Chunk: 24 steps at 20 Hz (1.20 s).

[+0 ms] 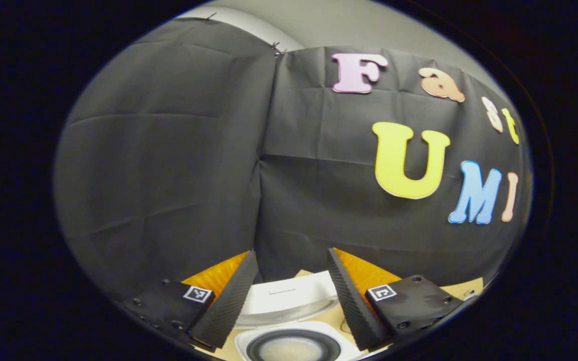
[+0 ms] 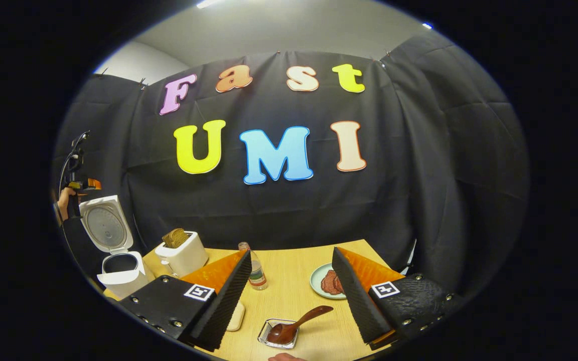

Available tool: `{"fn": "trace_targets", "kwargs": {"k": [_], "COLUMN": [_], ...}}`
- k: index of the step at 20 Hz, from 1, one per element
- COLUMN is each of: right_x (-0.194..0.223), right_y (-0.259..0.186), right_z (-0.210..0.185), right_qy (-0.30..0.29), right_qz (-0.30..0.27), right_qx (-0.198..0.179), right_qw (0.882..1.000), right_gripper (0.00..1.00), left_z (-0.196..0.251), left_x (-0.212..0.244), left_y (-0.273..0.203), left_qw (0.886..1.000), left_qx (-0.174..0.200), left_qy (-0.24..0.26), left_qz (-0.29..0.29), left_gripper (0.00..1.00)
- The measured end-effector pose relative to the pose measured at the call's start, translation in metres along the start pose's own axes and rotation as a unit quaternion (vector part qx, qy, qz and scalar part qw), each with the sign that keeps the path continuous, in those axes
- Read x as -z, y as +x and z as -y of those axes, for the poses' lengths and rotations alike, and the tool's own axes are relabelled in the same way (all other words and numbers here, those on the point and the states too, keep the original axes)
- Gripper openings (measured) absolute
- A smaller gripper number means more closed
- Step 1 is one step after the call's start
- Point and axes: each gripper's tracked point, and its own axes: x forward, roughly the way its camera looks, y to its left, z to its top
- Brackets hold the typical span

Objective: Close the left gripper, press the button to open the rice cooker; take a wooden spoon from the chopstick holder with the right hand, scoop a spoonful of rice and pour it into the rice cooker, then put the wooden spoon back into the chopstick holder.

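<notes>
Fingers of the left gripper [image 1: 291, 296] stand spread wide apart in the left gripper view, holding nothing, and between them, below, sits the white rice cooker [image 1: 289, 321] with its lid [image 1: 294, 296] swung up and back and the dark inner pot [image 1: 293, 346] laid open, a pale bottom showing inside it. Behind the cooker hangs the black cloth wall. In the right gripper view the right gripper [image 2: 291, 296] is likewise spread, with nothing between its fingers, poised above the pale wooden table [image 2: 294, 271]. Just beyond the fingertips, toward the near edge of the table, lies the wooden spoon [image 2: 294, 326], its bowl resting in a small clear tray [image 2: 276, 333] and its handle tilted up and to the right, apart from both fingers. Beside that tray, half hidden by the left finger, lies a small cream pad-like thing [image 2: 236, 316]. Farther back on the table from the spoon stand a small clear bottle [image 2: 255, 273] and a pale green plate [image 2: 326, 283] with reddish-brown slices on it. Leftward from the bottle is a white toaster [image 2: 181, 255] holding bread, and past it the rice cooker [image 2: 118, 273] with its lid upright, a hand [image 2: 65, 200] with the other gripper beside that lid.
</notes>
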Motion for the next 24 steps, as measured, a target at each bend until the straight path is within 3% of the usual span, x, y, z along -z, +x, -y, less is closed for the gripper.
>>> {"fn": "trace_targets", "kwargs": {"k": [7, 16, 24], "right_x": [-0.006, -0.007, -0.009], "right_y": [0.003, 0.001, -0.005], "right_z": [-0.001, -0.025, -0.038], "right_qy": [0.0, -0.008, -0.032], "right_qz": [0.001, -0.003, 0.003], "right_qx": [-0.004, -0.049, -0.075], "right_qw": [1.0, 0.999, 0.997], "right_gripper": [0.98, 0.98, 0.98], "left_z": [-0.014, 0.01, 0.041], "left_x": [0.033, 0.055, 0.109], "left_y": [0.027, -0.035, -0.097], "left_qw": [0.999, 0.999, 0.999], "left_qx": [-0.038, -0.017, 0.005], "left_qy": [0.016, 0.017, 0.014], "left_qz": [-0.035, -0.022, -0.031], "left_gripper": [0.94, 0.89, 0.89]}}
